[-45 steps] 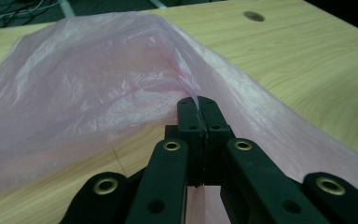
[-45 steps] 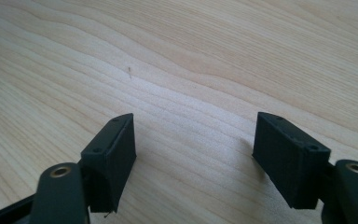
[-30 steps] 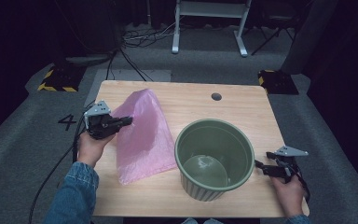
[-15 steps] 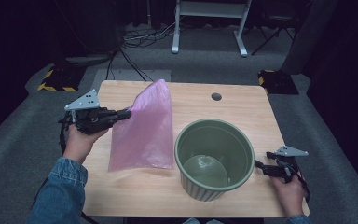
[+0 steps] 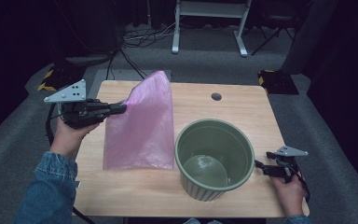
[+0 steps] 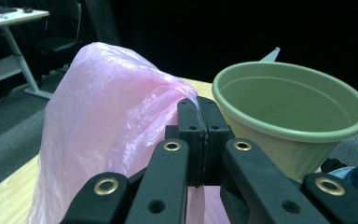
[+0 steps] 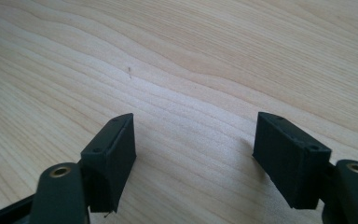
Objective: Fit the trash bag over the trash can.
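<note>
Left gripper [image 5: 121, 108] lifted the thin pink plastic bag [image 5: 142, 126] higher
Its jaws stayed clamped on the bag's edge beside the ribbed green plastic pot [image 5: 214, 158]; the right gripper [image 5: 259, 166] rested wide apart, unmoved

Thin, crinkled pink plastic bag [image 5: 142, 123]; smooth matt green plastic pot [image 5: 214, 158]; pale, grained wooden table [image 5: 242, 112].

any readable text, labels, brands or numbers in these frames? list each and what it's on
None can be read.
Pink bag: plain, no print.
Green bucket: no label or mark on rim or wall.
Table: bare wood grain.
Yellow-black hazard stripes on the floor block: a pattern, no words.
</note>
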Tool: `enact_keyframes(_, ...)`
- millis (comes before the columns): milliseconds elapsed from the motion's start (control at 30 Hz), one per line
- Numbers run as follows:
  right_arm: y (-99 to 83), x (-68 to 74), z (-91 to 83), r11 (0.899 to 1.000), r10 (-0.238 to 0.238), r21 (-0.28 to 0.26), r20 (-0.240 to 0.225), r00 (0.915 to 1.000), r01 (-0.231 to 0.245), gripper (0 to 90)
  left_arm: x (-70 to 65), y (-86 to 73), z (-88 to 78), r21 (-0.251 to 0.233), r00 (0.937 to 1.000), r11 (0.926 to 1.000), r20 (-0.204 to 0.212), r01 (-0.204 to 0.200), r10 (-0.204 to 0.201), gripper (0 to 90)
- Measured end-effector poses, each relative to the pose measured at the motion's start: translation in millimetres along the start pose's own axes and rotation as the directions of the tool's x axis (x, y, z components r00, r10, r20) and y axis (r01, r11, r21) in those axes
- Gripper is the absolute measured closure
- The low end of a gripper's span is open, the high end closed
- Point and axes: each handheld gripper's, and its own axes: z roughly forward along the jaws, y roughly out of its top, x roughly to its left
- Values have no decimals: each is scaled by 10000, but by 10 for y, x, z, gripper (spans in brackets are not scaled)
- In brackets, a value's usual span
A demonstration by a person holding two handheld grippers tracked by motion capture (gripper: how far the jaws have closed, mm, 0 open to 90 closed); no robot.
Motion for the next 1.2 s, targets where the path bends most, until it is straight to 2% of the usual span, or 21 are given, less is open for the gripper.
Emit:
enact_keyframes(167,0,0,0,10000,3,-1,-1,10000,-3,295,-16,93,-54,-107,9998,9999,210,-74,77,894)
enact_keyframes(233,0,1,0,10000,6,-4,-12,10000,-6,295,-43,145,-84,-199,9996,9996,212,-200,204,895)
enact_keyframes(300,0,0,0,10000,-1,-2,1,10000,1,295,-71,198,-115,-359,9988,9990,400,-271,285,895)
enact_keyframes(533,0,0,0,10000,2,-1,-1,10000,-2,295,-156,371,-211,-468,9954,9969,681,-635,666,895)
enact_keyframes(800,0,0,0,10000,4,2,1,10000,-4,294,-148,521,-287,-811,9946,9950,813,-576,642,894)
enact_keyframes(1033,0,0,0,10000,2,2,-1,10000,-2,295,-186,673,-378,-1216,9909,9895,993,-784,907,895)
enact_keyframes(1200,0,1,0,10000,13,-3,-13,10000,-13,295,-203,791,-363,-1427,9878,9864,1197,-822,996,894)
